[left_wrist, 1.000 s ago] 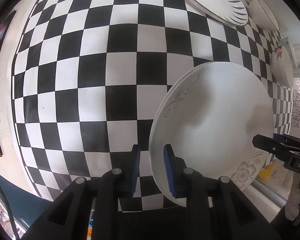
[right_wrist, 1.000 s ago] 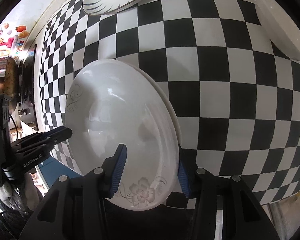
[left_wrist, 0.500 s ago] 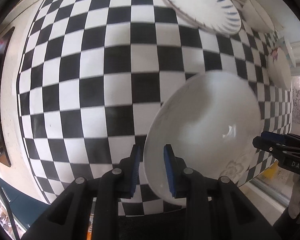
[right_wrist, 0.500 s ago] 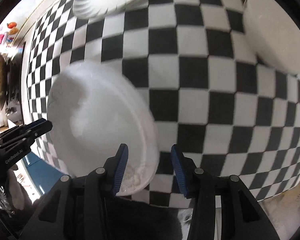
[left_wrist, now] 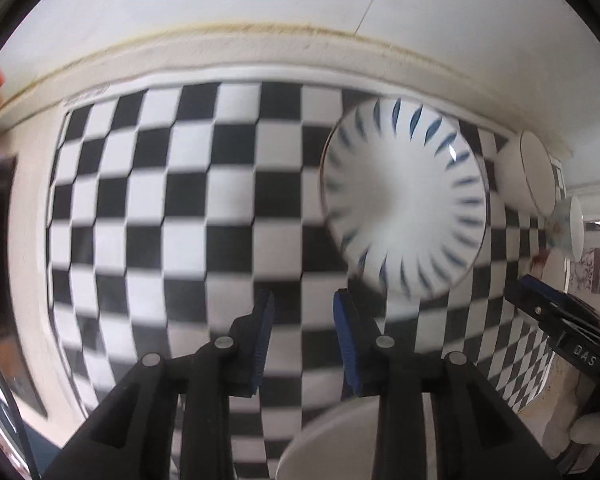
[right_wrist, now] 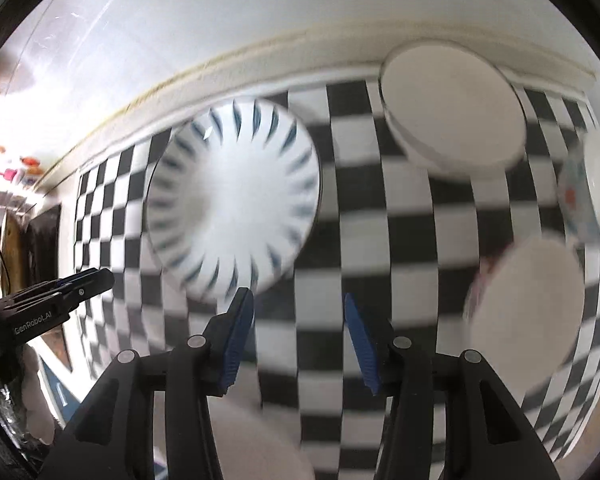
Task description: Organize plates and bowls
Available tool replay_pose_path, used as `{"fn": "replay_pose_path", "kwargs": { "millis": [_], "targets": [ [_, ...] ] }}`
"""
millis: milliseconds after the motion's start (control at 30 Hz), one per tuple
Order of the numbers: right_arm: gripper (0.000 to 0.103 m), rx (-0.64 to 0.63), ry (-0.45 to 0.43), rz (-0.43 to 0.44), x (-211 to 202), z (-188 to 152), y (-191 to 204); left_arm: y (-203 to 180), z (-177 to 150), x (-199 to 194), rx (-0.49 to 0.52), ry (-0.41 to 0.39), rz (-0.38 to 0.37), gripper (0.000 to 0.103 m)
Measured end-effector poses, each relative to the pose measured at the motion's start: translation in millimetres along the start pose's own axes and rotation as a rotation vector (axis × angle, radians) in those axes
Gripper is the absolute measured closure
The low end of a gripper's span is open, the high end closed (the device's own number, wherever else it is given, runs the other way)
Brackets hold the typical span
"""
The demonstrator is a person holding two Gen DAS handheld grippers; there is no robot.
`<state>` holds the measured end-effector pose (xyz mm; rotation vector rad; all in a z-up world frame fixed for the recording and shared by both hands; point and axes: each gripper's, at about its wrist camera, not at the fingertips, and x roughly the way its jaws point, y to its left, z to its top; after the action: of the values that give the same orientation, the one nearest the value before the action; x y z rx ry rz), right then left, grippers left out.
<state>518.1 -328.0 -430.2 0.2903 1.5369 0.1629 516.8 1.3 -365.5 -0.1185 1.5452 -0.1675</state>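
Left gripper [left_wrist: 302, 312]: jaws parted, nothing between the blue pads [left_wrist: 265, 328]; only the checkered cloth [left_wrist: 160, 208] shows in the gap. The jaws have just been opening. Right gripper [right_wrist: 298, 316]: jaws parted wider, nothing between them, also just opening further. Both grippers point steeply down at the cloth.

White plate [left_wrist: 332, 440]: lies on the cloth below the left gripper's fingers, partly hidden by them, touching neither pad. In the right wrist view a pale blurred surface [right_wrist: 256, 444] shows behind the fingers at the bottom edge; it cannot be identified with certainty.

Blue-striped plate [left_wrist: 404, 200]: lies flat on the cloth beyond both grippers, near the far edge by the wall [left_wrist: 300, 8].

Further out, in the right wrist view:
- 1 white dish [right_wrist: 454, 114] at the far edge of the cloth.
- 1 patterned bowl [right_wrist: 592, 188] at the right margin.
- 1 white bowl [right_wrist: 528, 312] just below it, blurred.

Each view shows the other gripper at its side margin.
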Motion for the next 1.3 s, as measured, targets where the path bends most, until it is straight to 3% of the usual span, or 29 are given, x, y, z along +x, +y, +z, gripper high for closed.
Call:
{"fn": "replay_pose_path", "kwargs": {
  "millis": [267,433,533,867,1300],
  "targets": [
    [0.055,0.048,0.040,0.024,40,50,-11,-16,56,34,0.034,0.048,-0.040,0.075],
    [0.084,0.066,0.065,0.045,55,57,-18,-24,69,58,0.062,0.079,-0.001,0.082],
    [0.092,0.075,0.078,0.058,63,58,-23,-23,71,63,0.071,0.083,0.017,0.089],
    [0.093,0.045,0.052,0.065,61,49,-20,-10,68,60,0.051,0.049,0.000,0.094],
    [0.093,0.009,0.011,0.110,34,25,-10,-17,36,33,0.053,-0.008,-0.008,0.094]
  ]
}}
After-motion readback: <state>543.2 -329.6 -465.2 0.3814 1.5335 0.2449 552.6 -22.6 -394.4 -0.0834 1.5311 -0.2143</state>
